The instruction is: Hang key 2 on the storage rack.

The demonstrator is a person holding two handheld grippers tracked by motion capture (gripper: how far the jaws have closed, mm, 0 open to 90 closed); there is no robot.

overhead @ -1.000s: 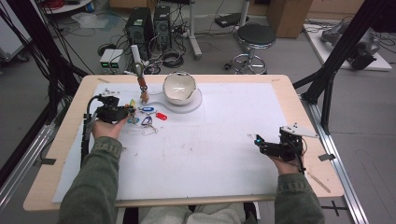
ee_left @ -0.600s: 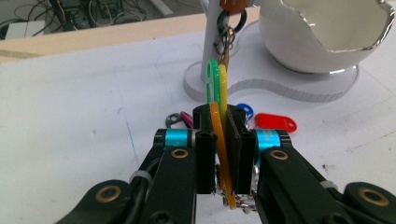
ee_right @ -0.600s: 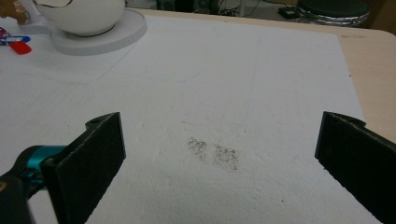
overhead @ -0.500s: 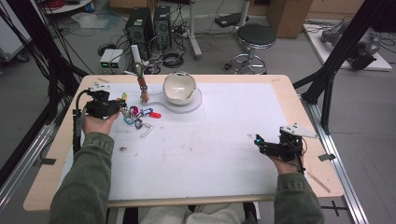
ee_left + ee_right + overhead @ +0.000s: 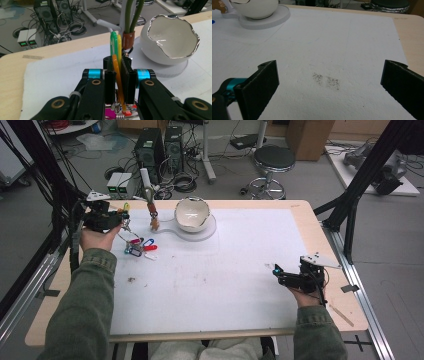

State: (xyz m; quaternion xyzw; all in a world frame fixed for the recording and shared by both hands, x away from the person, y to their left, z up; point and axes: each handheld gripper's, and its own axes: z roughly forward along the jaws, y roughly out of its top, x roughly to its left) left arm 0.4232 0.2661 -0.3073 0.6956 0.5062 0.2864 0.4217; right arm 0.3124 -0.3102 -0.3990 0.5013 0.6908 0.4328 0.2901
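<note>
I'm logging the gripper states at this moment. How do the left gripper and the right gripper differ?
The left gripper has its jaws shut on a bunch of coloured key tags; the right gripper has its jaws spread wide with nothing between them. The left gripper is raised off the white mat near the eggshell-shaped white bowl, with tags dangling below it; the right gripper sits low over bare mat at the table's other side. Both have black jaws and turquoise fittings.

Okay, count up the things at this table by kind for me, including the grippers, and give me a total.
Cracked-egg-shaped white bowl: 1
Round white base under the bowl: 1
Small stand with green stems: 1
Bunch of coloured key tags: 1
Grippers: 2, the left gripper shut on the key tags and the right gripper open
Total: 6
</note>
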